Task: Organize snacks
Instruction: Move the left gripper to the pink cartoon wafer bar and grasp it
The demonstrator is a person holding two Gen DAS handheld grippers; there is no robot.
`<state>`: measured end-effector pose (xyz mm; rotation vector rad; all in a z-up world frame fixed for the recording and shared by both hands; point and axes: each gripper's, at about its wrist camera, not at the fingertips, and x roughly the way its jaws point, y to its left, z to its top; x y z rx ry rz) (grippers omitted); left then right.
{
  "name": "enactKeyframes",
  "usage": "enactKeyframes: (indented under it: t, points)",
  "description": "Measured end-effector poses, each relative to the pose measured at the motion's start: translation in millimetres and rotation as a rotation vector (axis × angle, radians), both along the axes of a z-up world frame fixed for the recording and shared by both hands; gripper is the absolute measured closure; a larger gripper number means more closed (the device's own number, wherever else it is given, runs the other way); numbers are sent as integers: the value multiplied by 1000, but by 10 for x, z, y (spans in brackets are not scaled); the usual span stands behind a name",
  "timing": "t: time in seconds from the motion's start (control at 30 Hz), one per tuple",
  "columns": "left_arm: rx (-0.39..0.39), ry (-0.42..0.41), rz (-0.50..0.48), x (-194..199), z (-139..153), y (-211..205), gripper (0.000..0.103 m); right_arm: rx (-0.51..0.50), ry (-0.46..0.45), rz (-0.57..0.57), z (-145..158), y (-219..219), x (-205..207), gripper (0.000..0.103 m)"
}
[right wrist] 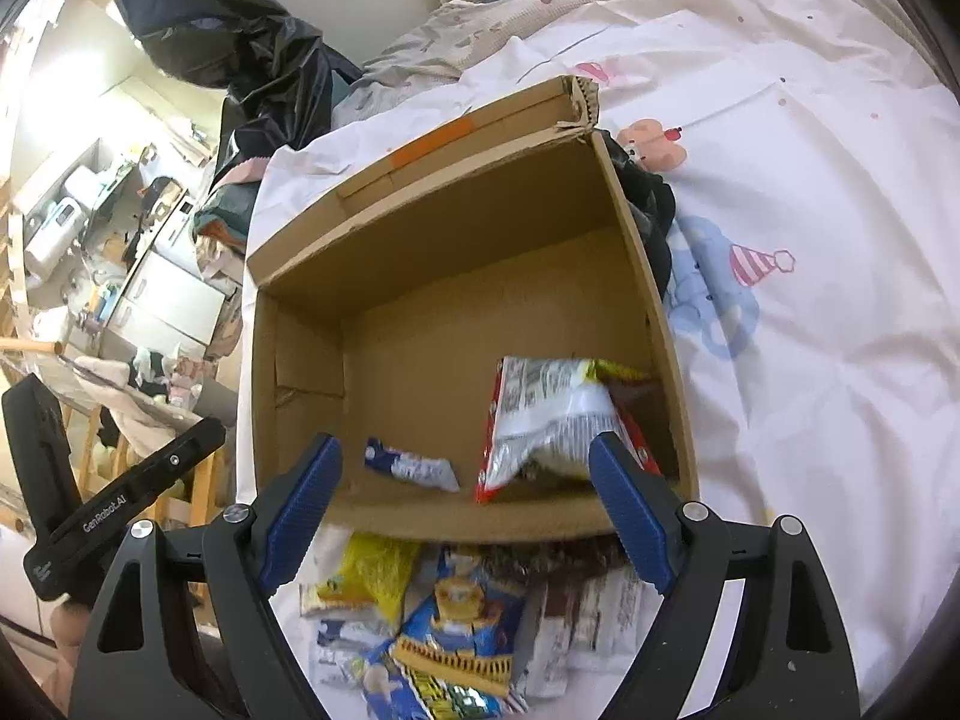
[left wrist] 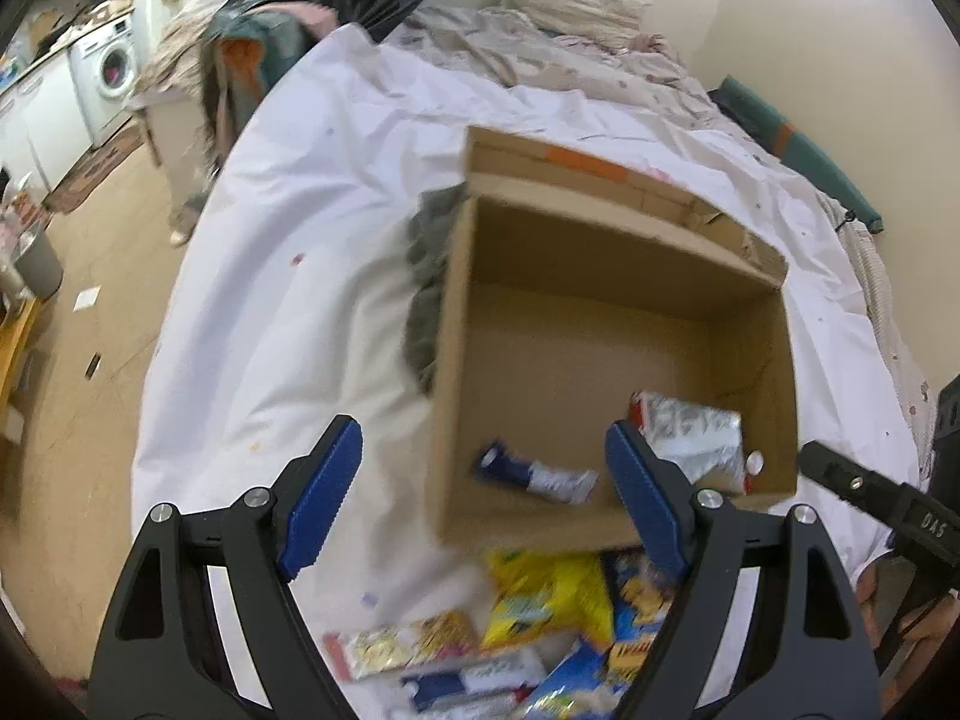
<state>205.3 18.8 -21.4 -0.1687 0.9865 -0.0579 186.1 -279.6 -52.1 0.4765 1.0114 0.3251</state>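
An open cardboard box (left wrist: 456, 312) (right wrist: 654, 276) stands on a bed with a white sheet. Inside it lie a silver and red snack bag (left wrist: 696, 432) (right wrist: 546, 414) and a small blue and white packet (left wrist: 534, 474) (right wrist: 414, 468). A pile of snack packets (left wrist: 540, 618) (right wrist: 450, 624), yellow, blue and white, lies on the sheet in front of the box. My left gripper (left wrist: 486, 480) is open and empty, above the box's near left corner. My right gripper (right wrist: 465, 498) is open and empty, above the box's near wall.
A grey cloth (left wrist: 426, 300) lies against the box's left side and a dark cloth (right wrist: 648, 210) against its right. Black plastic bags (right wrist: 252, 60) and rumpled bedding (left wrist: 570, 18) sit at the bed's far end. A washing machine (left wrist: 111, 69) stands far left.
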Motion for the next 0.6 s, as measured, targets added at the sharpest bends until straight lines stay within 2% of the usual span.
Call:
enactKeyframes:
  t: [0.17,0.3,0.5,0.6]
  points:
    - [1,94,44,-227,-183,208,22,17,24,-6,-40,-24,-223,16]
    - [8,208,115,-357,-461,364,22,25,49,-18,-90,-67,-415,16]
    - [-55,404,250,-498,-1005,553,22,65,80,-58,-148,-167,-574,16]
    - [-88,475,293,-481,-1217,571,22,80,85,-71,-159,-195,-583,16]
